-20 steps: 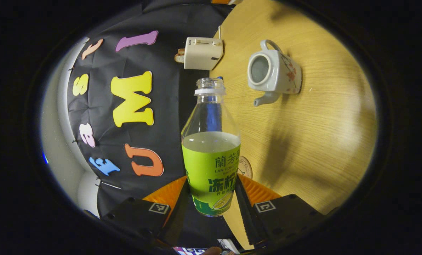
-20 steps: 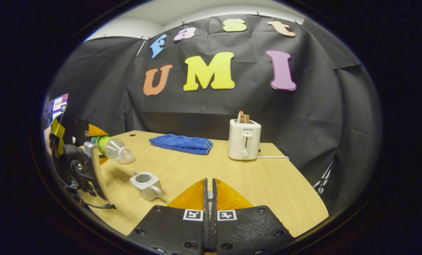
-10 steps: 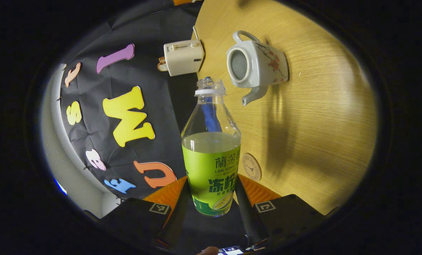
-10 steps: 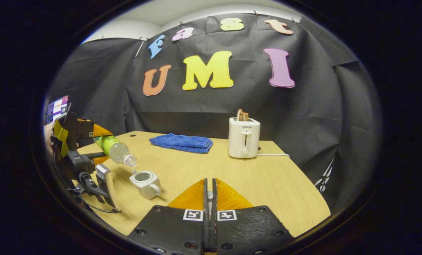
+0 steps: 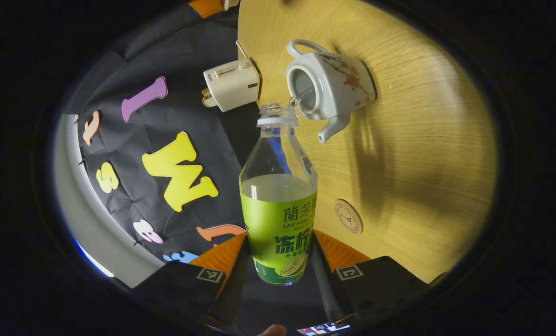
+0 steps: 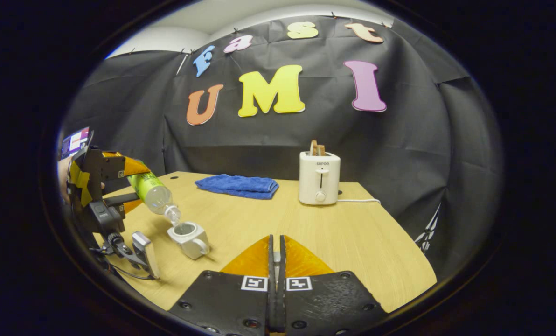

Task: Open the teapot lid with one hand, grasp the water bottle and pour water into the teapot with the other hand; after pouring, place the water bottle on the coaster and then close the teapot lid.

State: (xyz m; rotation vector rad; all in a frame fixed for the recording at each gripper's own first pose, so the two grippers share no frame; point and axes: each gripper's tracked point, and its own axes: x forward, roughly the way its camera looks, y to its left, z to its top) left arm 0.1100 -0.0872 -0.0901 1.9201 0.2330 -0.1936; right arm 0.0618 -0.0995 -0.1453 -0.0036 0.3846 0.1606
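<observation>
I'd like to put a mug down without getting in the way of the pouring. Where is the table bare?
Bare wood lies between the right gripper and the toaster, running out to the table edge on that side. Crowded: the corner where the left gripper tips the water bottle over the teapot; the coaster sits nearby.

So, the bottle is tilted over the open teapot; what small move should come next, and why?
Probably hold the tilt steady. The left gripper has the water bottle tipped, its neck right at the lidless teapot, and a thin stream seems to enter the opening. The coaster comes after; the right gripper stays closed, with something small between its fingers.
</observation>
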